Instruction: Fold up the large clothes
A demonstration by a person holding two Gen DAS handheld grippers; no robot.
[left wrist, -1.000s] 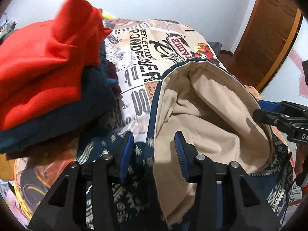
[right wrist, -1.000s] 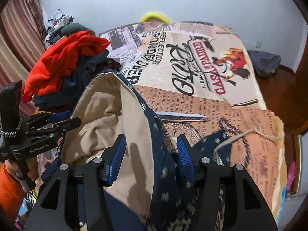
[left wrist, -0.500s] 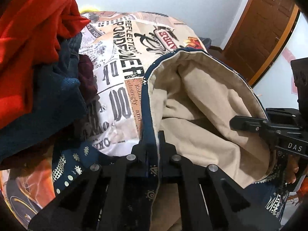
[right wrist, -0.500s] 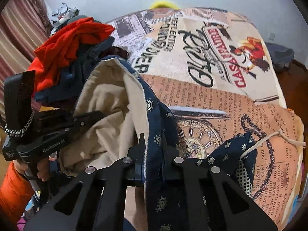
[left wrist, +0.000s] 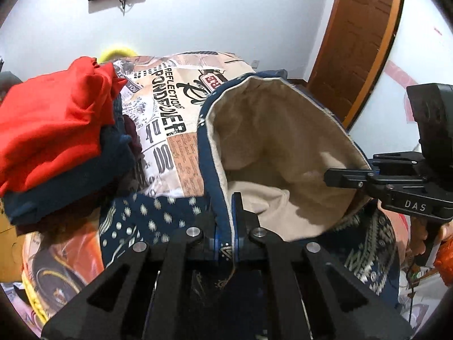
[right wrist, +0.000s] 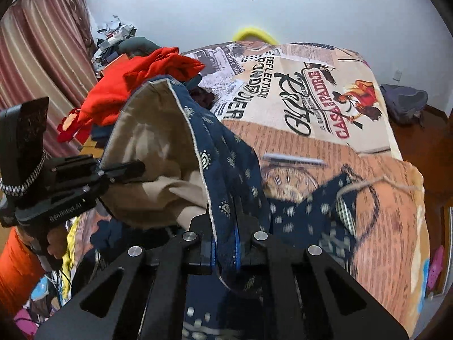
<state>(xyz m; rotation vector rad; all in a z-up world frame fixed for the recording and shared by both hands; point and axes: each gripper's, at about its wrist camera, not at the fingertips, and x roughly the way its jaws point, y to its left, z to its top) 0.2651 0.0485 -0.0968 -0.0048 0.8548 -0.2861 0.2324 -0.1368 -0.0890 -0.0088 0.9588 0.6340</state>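
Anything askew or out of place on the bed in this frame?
Mostly no. Both grippers, left and right, pinch the navy garment's hem. Only its drawstring trails loose across the bedspread.

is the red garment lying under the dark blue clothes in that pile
No, in the left wrist view the red garment lies on top of the folded dark blue clothes.
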